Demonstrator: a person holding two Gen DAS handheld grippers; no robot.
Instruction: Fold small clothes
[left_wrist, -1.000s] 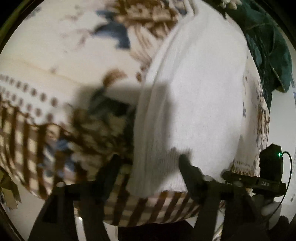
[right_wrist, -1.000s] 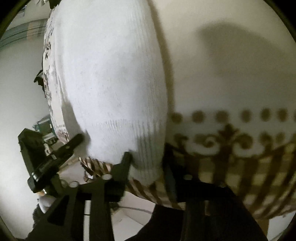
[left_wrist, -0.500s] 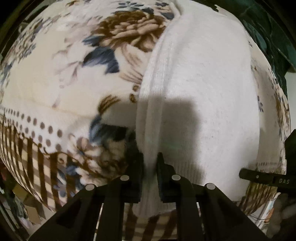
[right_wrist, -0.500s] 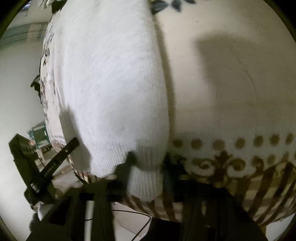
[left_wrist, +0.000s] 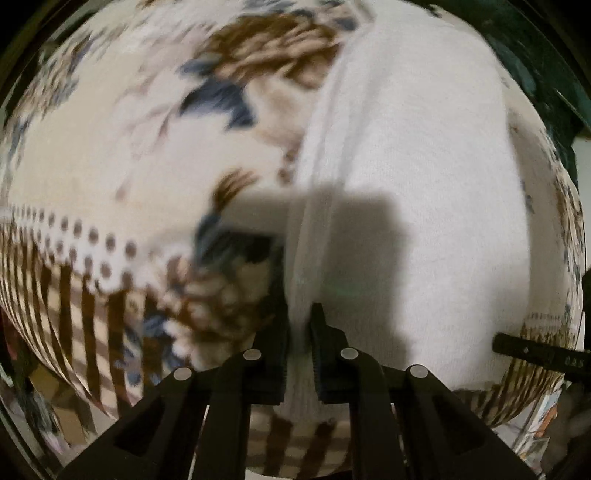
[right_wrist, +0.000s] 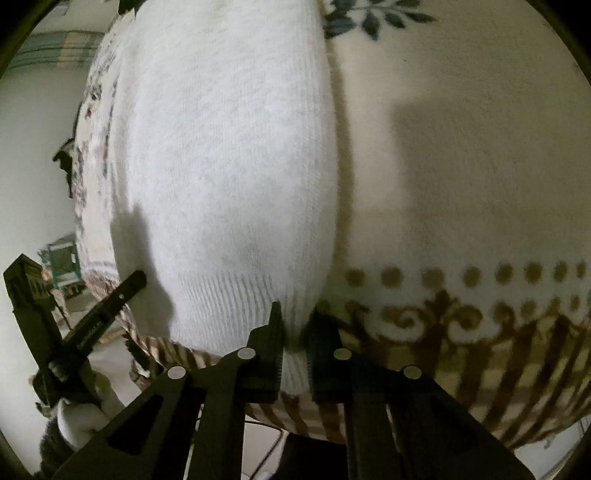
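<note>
A white knit garment (left_wrist: 424, 184) lies flat on a floral cream and brown blanket (left_wrist: 110, 177). My left gripper (left_wrist: 300, 314) is shut on the garment's near left corner at the ribbed hem. In the right wrist view the same garment (right_wrist: 229, 166) fills the left half. My right gripper (right_wrist: 295, 317) is shut on its near right corner at the ribbed hem. Each gripper shows in the other's view: the right one at the right edge (left_wrist: 535, 354), the left one at the lower left (right_wrist: 92, 317).
The blanket (right_wrist: 461, 184) covers the whole surface, with a dotted and striped brown border (right_wrist: 498, 325) along the near edge. A dark green cloth (left_wrist: 535, 74) lies at the far right corner. Floor and clutter show beyond the blanket's left edge (right_wrist: 62, 258).
Both grippers went from open around the garment's near hem corners to shut on them. The left gripper moved left to the corner. The hem corners are now pinched up slightly.
</note>
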